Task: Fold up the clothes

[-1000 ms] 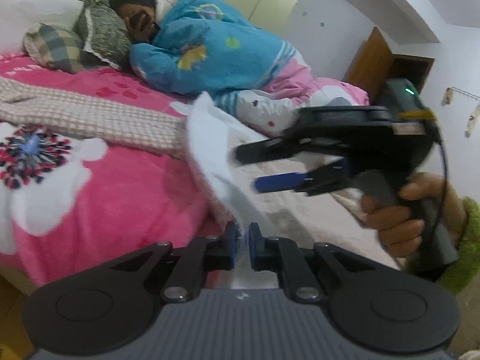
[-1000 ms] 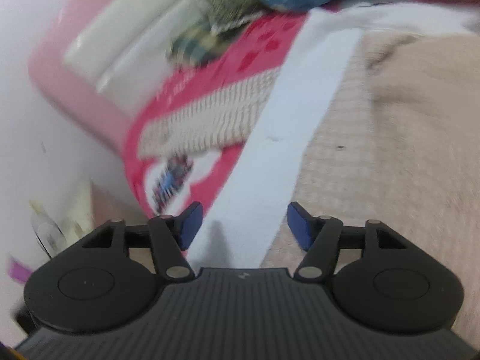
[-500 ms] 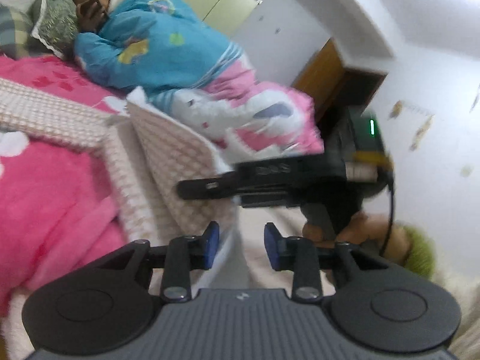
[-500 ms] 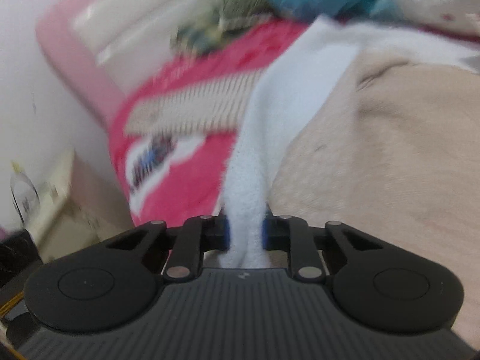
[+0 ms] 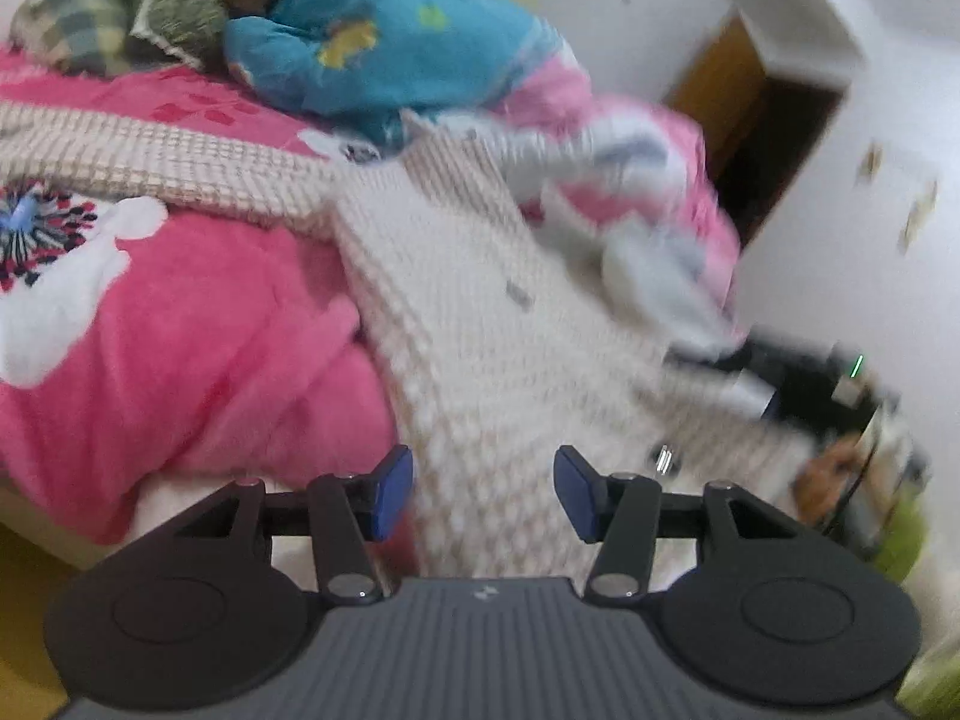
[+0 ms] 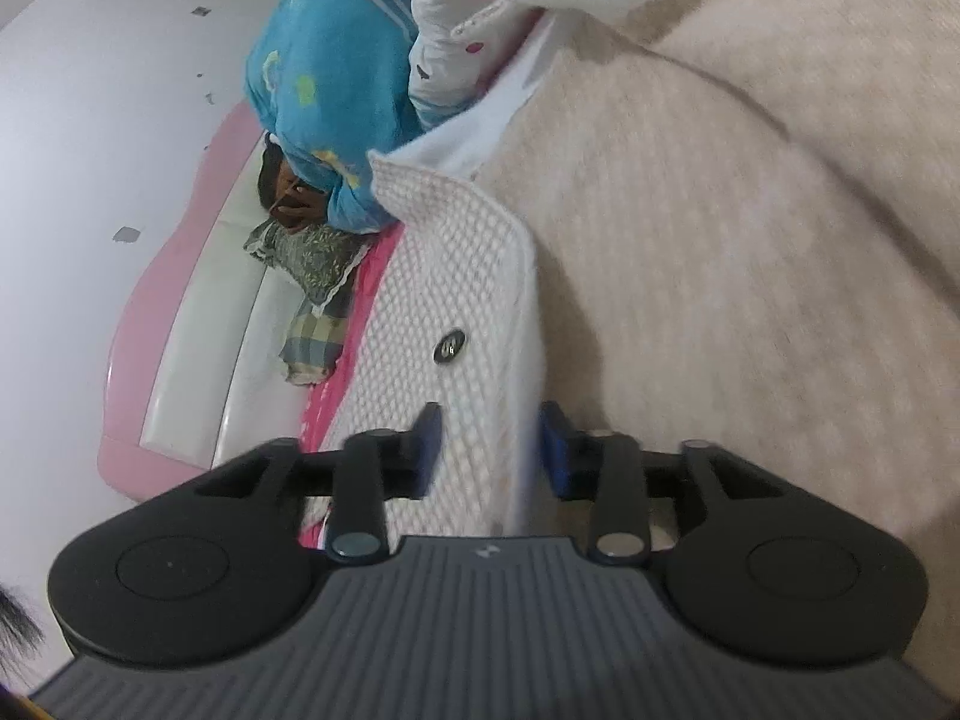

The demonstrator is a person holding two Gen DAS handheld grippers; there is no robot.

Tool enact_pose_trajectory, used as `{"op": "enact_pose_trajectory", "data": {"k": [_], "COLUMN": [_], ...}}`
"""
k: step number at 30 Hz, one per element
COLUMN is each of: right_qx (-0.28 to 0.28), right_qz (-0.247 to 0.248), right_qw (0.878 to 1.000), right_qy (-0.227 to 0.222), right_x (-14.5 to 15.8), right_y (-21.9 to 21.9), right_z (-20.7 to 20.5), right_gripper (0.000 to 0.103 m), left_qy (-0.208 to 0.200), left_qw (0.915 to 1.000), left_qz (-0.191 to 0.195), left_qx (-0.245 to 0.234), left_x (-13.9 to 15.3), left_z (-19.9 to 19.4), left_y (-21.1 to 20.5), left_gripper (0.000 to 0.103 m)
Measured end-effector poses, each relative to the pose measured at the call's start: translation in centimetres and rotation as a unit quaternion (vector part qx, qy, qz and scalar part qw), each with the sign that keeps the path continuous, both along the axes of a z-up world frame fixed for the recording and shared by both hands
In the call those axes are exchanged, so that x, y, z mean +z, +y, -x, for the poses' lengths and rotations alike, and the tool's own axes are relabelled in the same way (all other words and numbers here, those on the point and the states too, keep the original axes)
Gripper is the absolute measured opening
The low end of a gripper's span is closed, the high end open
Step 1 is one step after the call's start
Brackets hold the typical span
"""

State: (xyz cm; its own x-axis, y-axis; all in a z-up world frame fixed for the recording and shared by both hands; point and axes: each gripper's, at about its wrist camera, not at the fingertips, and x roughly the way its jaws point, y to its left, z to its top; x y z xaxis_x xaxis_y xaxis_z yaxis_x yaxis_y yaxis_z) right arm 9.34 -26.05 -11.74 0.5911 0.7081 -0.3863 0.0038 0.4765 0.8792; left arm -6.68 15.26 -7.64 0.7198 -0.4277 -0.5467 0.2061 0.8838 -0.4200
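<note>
While both sets of fingers spread apart, the left gripper (image 5: pixel 483 492) and right gripper (image 6: pixel 489 447) straddle a checked garment (image 5: pixel 480 312) on the pink bed (image 5: pixel 180 324), gripping nothing. Flattening its panel before regripping should keep the fold square.

Left hand-held gripper (image 5: pixel 483 492): pointing downward, jaws opening, blue pads (image 5: pixel 393 492) clear of the cloth between them. Right hand-held gripper (image 6: pixel 489 450): rolled sideways, jaws opening, pads apart; seen blurred at the left wrist view's right edge.
</note>
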Motion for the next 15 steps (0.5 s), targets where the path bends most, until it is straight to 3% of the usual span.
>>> {"op": "enact_pose_trajectory", "data": {"k": [4, 11, 13, 15], "right_qx": [0.025, 0.042, 0.046, 0.051], "right_qz": [0.030, 0.059, 0.059, 0.059], "right_qw": [0.999, 0.997, 0.997, 0.996], "right_qy": [-0.005, -0.019, -0.027, -0.034], "right_x": [0.1, 0.0, 0.3, 0.5], "right_y": [-0.1, -0.6, -0.8, -0.7], "right_z": [1.5, 3.5, 4.0, 4.4], "right_gripper": [0.052, 0.051, 0.049, 0.038], "left_qy": [0.023, 0.080, 0.086, 0.093], "left_qw": [0.9973, 0.9904, 0.9894, 0.9886], "left_qz": [-0.066, -0.112, -0.116, -0.117], "left_qx": [-0.020, 0.013, 0.015, 0.016], "left_x": [-0.6, -2.1, -2.2, -2.5], "left_z": [0.5, 0.5, 1.0, 1.3], "left_y": [-2.9, -5.9, -6.2, -6.5], "left_gripper": [0.054, 0.052, 0.053, 0.055]}}
